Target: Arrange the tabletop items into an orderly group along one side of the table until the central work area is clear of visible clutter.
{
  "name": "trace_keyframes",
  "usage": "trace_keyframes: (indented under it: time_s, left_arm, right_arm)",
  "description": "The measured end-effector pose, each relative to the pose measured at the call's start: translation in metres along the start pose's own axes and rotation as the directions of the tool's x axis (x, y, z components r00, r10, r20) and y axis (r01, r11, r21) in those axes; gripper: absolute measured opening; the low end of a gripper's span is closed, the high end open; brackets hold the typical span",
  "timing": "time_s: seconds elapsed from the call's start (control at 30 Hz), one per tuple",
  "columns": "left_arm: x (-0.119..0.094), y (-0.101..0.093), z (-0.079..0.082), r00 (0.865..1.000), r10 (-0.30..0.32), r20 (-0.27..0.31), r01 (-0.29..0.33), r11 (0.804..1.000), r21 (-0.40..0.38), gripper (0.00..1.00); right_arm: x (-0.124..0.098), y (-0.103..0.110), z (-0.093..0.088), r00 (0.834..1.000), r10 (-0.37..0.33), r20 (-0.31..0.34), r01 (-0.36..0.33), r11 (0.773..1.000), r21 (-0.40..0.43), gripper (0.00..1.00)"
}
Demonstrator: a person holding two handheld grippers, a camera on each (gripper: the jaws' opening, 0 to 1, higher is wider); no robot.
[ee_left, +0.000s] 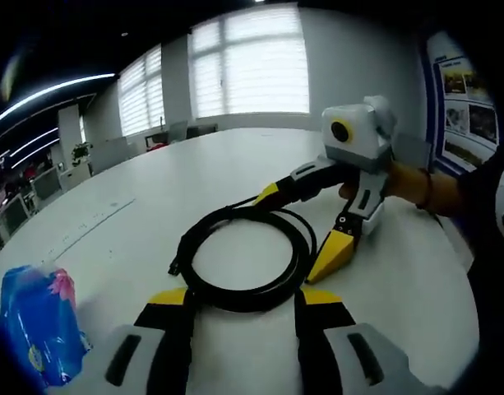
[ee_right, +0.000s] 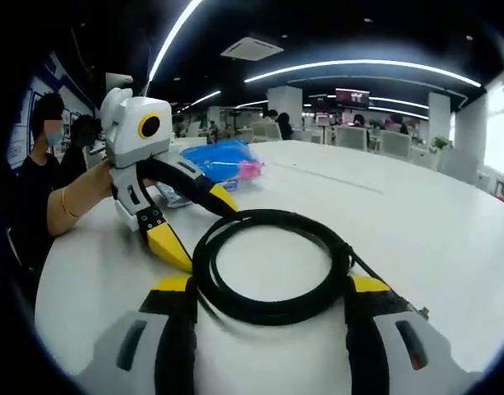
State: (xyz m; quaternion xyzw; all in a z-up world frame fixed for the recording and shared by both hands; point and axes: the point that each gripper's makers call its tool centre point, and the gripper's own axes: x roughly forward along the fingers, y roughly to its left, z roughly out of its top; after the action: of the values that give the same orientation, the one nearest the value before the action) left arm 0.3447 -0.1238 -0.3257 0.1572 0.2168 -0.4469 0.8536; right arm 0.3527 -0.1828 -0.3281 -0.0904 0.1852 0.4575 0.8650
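Note:
A coiled black cable (ee_left: 188,251) lies flat on the white table (ee_left: 219,164). My left gripper (ee_left: 245,298) is open, its yellow-tipped jaws standing either side of the coil's near arc. Facing it from the right, my right gripper (ee_left: 305,226) is open too, straddling the coil's far side. In the right gripper view the same cable (ee_right: 272,216) sits between the right gripper's (ee_right: 270,288) spread jaws, with the left gripper (ee_right: 198,222) open at the coil's left edge. A blue packet (ee_left: 34,321) lies at the lower left, a little apart from the coil.
The blue packet (ee_right: 223,160) lies behind the left gripper on the table (ee_right: 399,206). A person's hand (ee_right: 87,193) holds that gripper, and a person stands at the table's left edge. Bare tabletop stretches toward the windows (ee_left: 252,66) and office desks.

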Motion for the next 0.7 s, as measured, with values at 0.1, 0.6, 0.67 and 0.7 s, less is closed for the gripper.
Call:
trace_keyframes:
  time_s: [0.1,0.6,0.67,0.7]
  left_arm:
    - [-0.001,-0.001,0.0,1.0,-0.002,-0.002,0.002,1.0,0.002,0.48]
    - [-0.018,-0.007,0.017,0.999,0.0,0.047,0.0,1.0,0.001,0.48]
    - [-0.021,-0.008,0.02,0.999,0.001,0.05,-0.001,1.0,0.004,0.48]
    - [-0.021,-0.007,0.021,0.999,0.003,0.048,-0.004,1.0,0.008,0.48]
  right_arm:
    - [-0.001,0.0,0.001,1.0,0.007,0.012,-0.007,1.0,0.024,0.7]
    - [-0.016,0.01,0.022,0.999,0.006,0.052,-0.006,1.0,0.012,0.69]
    - [-0.017,0.012,0.024,0.999,0.005,0.05,-0.006,1.0,0.006,0.69]
    - [-0.017,0.012,0.025,0.999,0.005,0.052,-0.005,1.0,0.006,0.69]
